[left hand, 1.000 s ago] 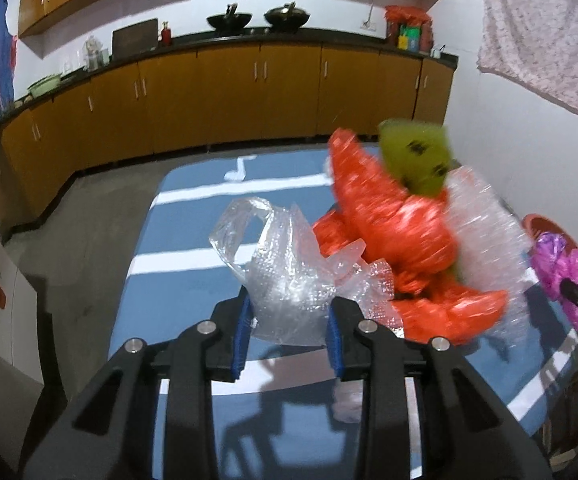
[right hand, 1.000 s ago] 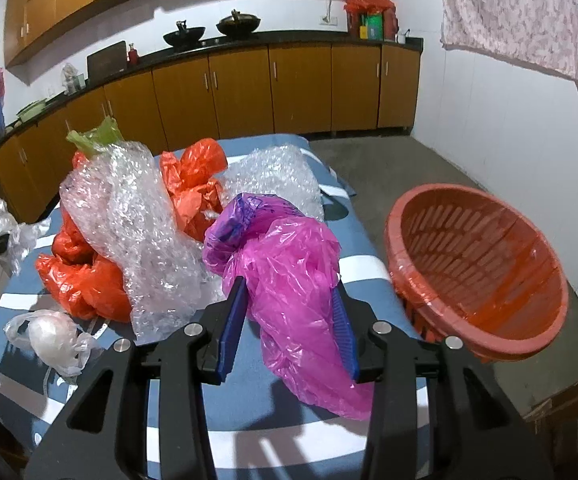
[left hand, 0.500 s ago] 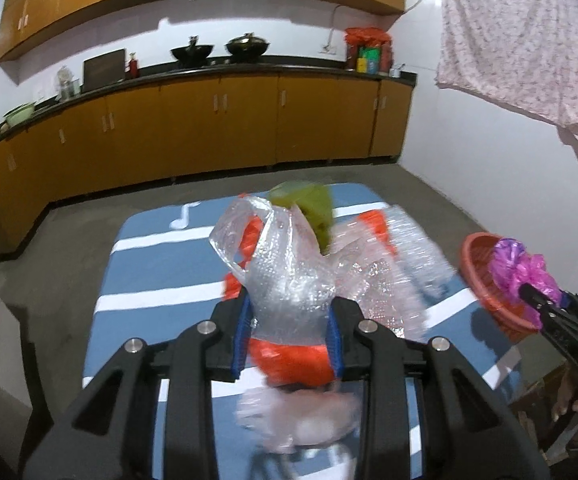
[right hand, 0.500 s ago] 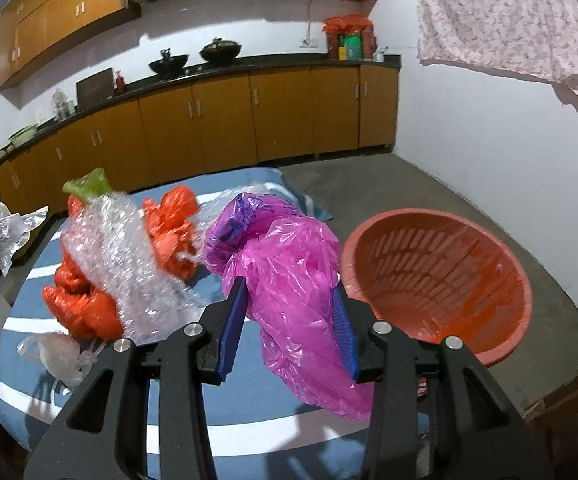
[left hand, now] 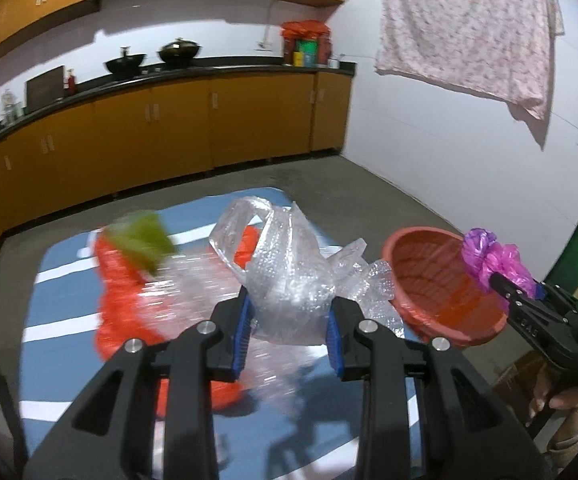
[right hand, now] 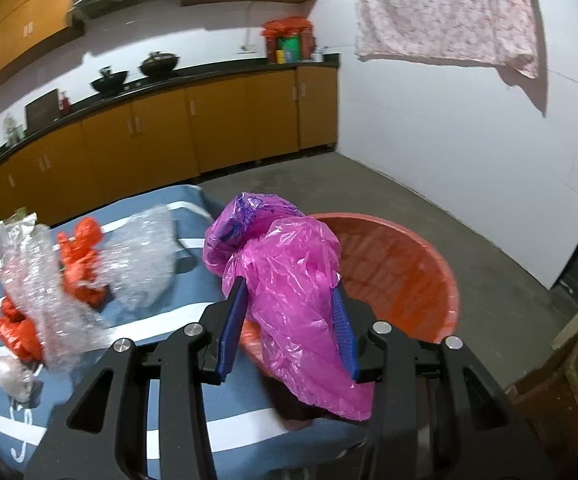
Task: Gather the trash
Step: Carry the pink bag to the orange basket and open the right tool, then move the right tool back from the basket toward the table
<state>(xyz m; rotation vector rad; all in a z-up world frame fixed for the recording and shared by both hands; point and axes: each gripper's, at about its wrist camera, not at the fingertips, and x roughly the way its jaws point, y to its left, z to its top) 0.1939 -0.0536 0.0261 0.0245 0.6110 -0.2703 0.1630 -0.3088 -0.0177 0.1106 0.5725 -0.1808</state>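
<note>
- A kitchen with orange cabinets (left hand: 177,128) is standing behind a tabletop with a blue striped cloth (right hand: 193,412).
- The left gripper (left hand: 289,326) is pinching a clear bubble-wrap bag (left hand: 289,276) between its fingers, above the tabletop.
- The right gripper (right hand: 287,322) is squeezing a pink plastic bag (right hand: 293,280) over the orange basket (right hand: 405,264).
- Only the right view is showing a small white bag (right hand: 7,374) beside the orange bags (right hand: 81,256) and loose bubble wrap (right hand: 145,256).
- Only the left view is showing a green scrap (left hand: 141,236).
</note>
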